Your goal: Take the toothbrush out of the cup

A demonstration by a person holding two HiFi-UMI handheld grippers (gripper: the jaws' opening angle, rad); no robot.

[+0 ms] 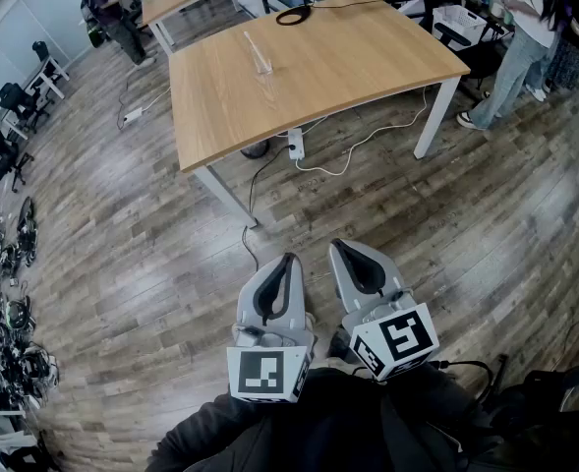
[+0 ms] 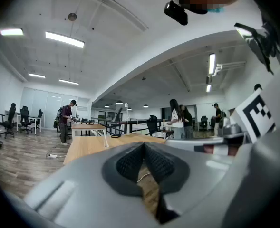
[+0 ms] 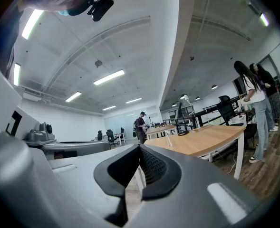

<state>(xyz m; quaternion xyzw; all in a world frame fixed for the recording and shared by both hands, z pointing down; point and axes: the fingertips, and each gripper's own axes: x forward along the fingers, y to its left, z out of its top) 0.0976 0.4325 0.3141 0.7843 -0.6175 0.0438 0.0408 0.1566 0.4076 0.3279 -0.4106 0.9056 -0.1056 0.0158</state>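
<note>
A clear cup (image 1: 261,62) with a thin toothbrush (image 1: 251,43) standing in it is on the wooden table (image 1: 348,67), far ahead of me. Both grippers hang over the floor near my body, well short of the table. My left gripper (image 1: 288,259) is shut with nothing in it, and my right gripper (image 1: 343,247) beside it is shut and empty too. In the left gripper view the pads meet at the left gripper's tip (image 2: 143,144), with the cup (image 2: 105,139) small beyond. The right gripper view shows the right gripper (image 3: 140,147) likewise shut and the cup (image 3: 168,137) on the table.
A black cable coil (image 1: 294,14) lies at the table's far edge. A power strip (image 1: 295,146) and white cables lie on the floor under the table. A person (image 1: 525,37) stands at the right by a white basket (image 1: 459,23); another person (image 1: 117,13) stands at the far left.
</note>
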